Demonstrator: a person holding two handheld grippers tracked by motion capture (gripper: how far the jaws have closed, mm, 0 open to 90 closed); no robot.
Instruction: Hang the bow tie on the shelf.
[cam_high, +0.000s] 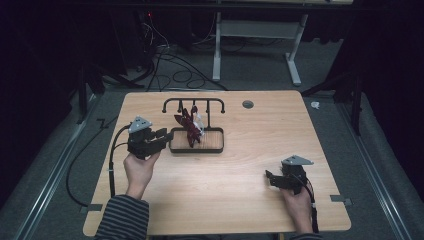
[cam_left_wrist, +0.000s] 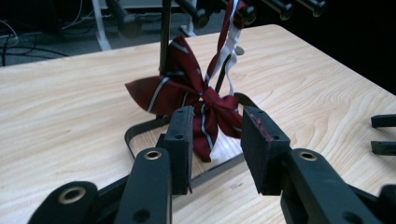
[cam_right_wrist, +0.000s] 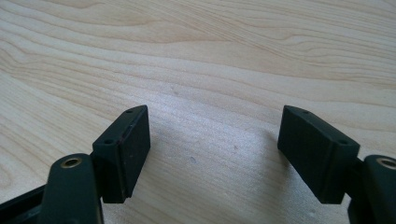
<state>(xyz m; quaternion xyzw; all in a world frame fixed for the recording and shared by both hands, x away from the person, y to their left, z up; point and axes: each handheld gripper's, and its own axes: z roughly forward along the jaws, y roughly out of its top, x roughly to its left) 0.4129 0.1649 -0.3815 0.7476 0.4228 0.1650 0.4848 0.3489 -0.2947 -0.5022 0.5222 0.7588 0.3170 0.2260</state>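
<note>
Since the bow tie (cam_left_wrist: 196, 100) hangs from the rack (cam_high: 194, 103) at centre frame: left gripper (cam_left_wrist: 217, 147) levelled at it, jaws part-open and empty; right gripper (cam_right_wrist: 212, 154) idle lower right, jaws wide.

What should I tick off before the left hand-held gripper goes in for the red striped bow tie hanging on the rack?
1. Left hand-held gripper open: ok, its jaws stand apart with nothing between them.
2. Lined up with the bow tie: ok, the tie's knot sits in the gap between the jaws in the left gripper view.
3. Bow tie on the rack: ok, its white strap runs up to the top bar.
4. Rack's tray base flat on the table: ok.
5. Right hand-held gripper out of the way: ok, open and low over bare wood near the table's right front.
6. How the strap is fastened on the bar: cannot tell.
</note>
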